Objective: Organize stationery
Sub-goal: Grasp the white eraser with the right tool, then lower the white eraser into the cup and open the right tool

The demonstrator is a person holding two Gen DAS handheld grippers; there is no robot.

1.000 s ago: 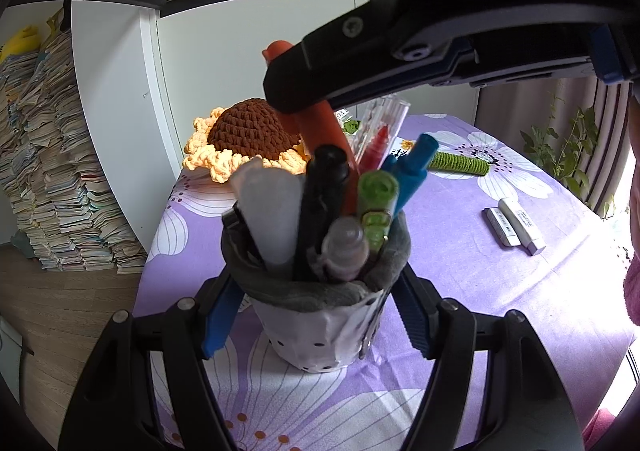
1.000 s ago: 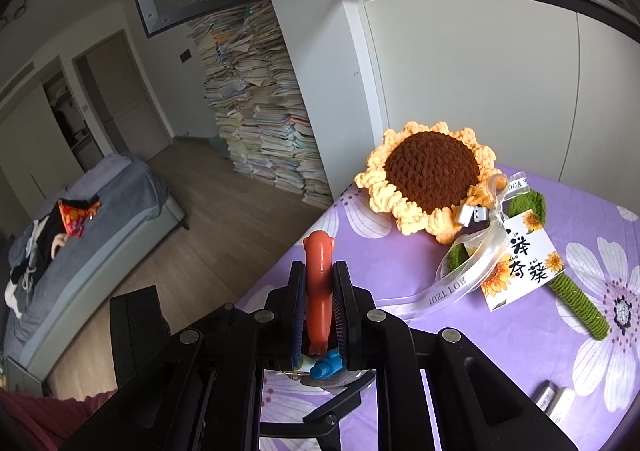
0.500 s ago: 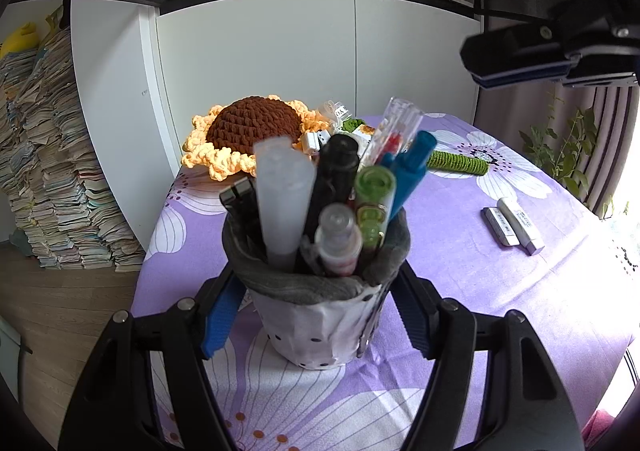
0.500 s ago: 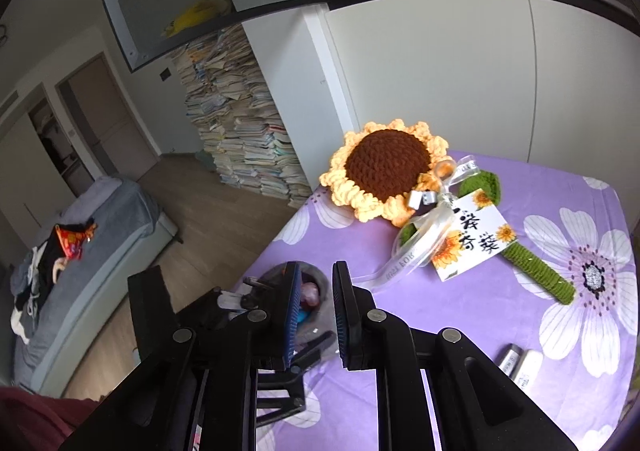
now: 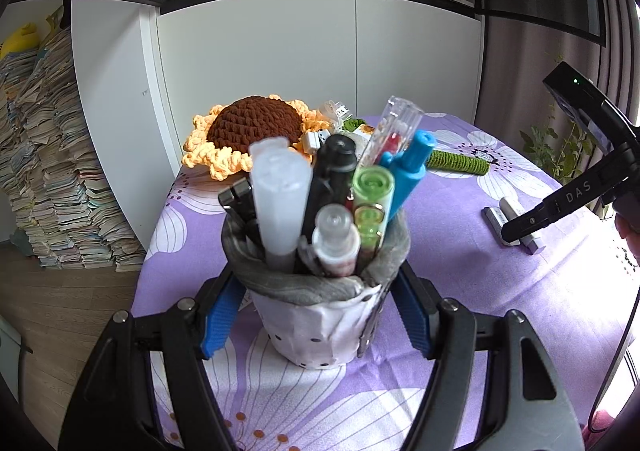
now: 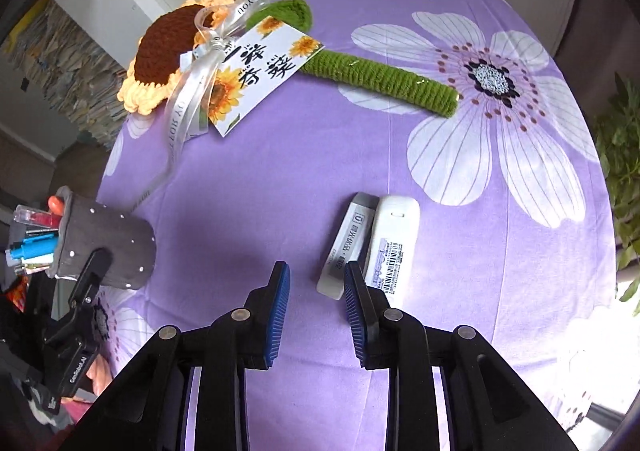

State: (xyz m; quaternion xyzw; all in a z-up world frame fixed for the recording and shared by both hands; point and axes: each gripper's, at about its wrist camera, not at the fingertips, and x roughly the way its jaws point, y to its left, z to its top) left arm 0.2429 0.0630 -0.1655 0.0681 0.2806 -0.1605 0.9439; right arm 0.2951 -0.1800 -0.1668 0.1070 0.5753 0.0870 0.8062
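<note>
my right hand-held gripper (image 6: 316,291) is empty, its jaws opening above the worktop (image 6: 460,271), with the eraser (image 6: 347,247) just past it at one o'clock, touching the white stick (image 6: 394,243). it looks light, stiff and grippy, so i'd pinch across its long sides at mid-length. my left hand-held gripper (image 5: 316,315) is clamped on the soft cup (image 5: 320,327) of pens.

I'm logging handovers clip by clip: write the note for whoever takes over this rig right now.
Left tool: shut on the pen holder, steadying it upright on the purple tablecloth.
Right tool: empty, jaws opening, pointed down just short of the grey-sleeved eraser and the white eraser, which lie side by side on the cloth.
Done: pens and markers stand in the holder, including the orange pen.
Left: both erasers. The crocheted sunflower looks like decoration.
</note>
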